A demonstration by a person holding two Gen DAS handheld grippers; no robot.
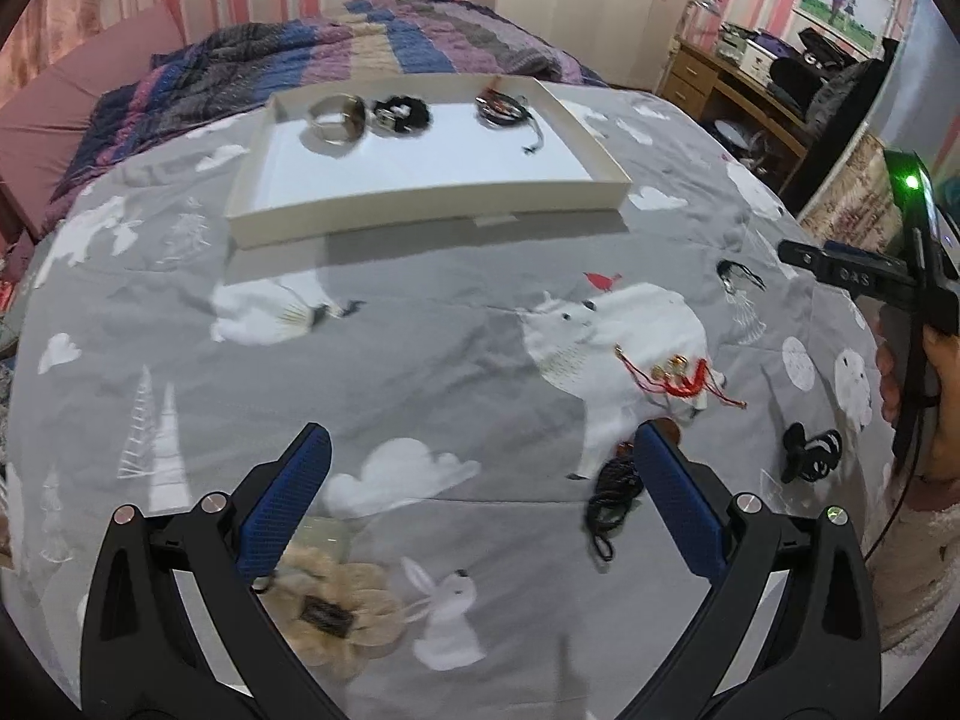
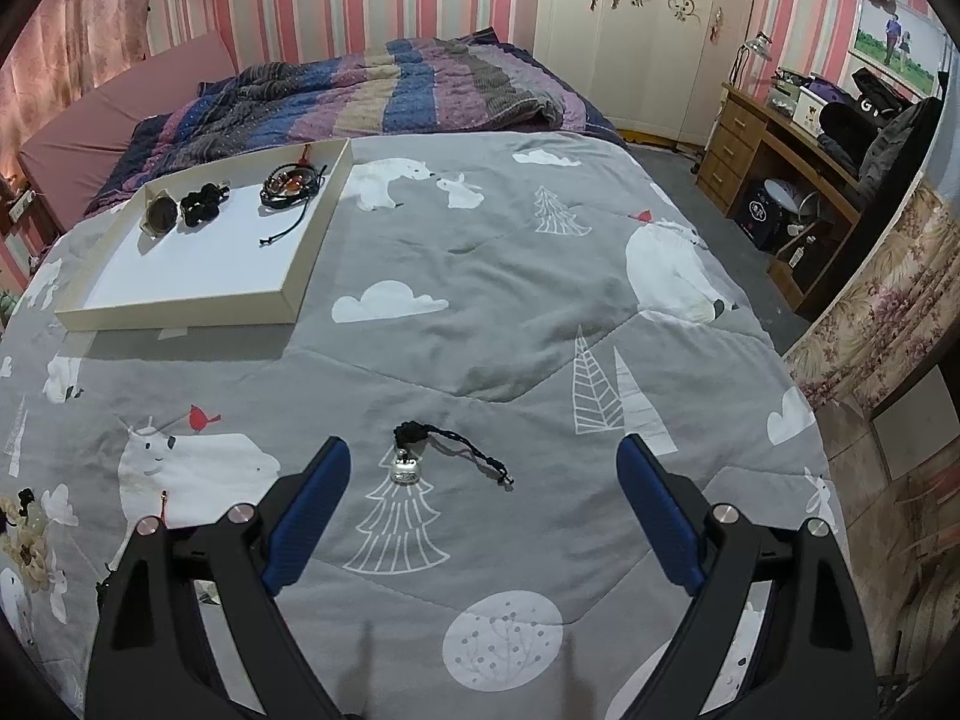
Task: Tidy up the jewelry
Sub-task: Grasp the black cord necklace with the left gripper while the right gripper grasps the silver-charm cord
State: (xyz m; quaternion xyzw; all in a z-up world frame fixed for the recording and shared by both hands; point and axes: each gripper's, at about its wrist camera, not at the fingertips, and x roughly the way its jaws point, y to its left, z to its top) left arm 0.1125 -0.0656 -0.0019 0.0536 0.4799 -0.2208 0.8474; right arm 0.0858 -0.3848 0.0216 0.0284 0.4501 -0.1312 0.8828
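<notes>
Blue-padded jaws of the left gripper (image 1: 480, 504) and right gripper (image 2: 483, 510) are held wide and empty above a grey quilt (image 2: 480, 330). Three pieces have been laid in the white tray (image 1: 420, 204); a silver charm on black cord (image 2: 420, 456), a red tasselled piece (image 1: 678, 378) and others remain scattered, so sorting is judged under halfway.

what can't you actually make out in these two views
- Left wrist view: the black cord piece runs partly behind the left gripper's right finger, so its full shape is hidden.
- Left wrist view: the beige flower piece is partly covered by the other finger; also blurred.
- Right wrist view: the pieces in the tray are too small to identify.
- Right wrist view: the small silver charm on the cord lacks detail.
</notes>
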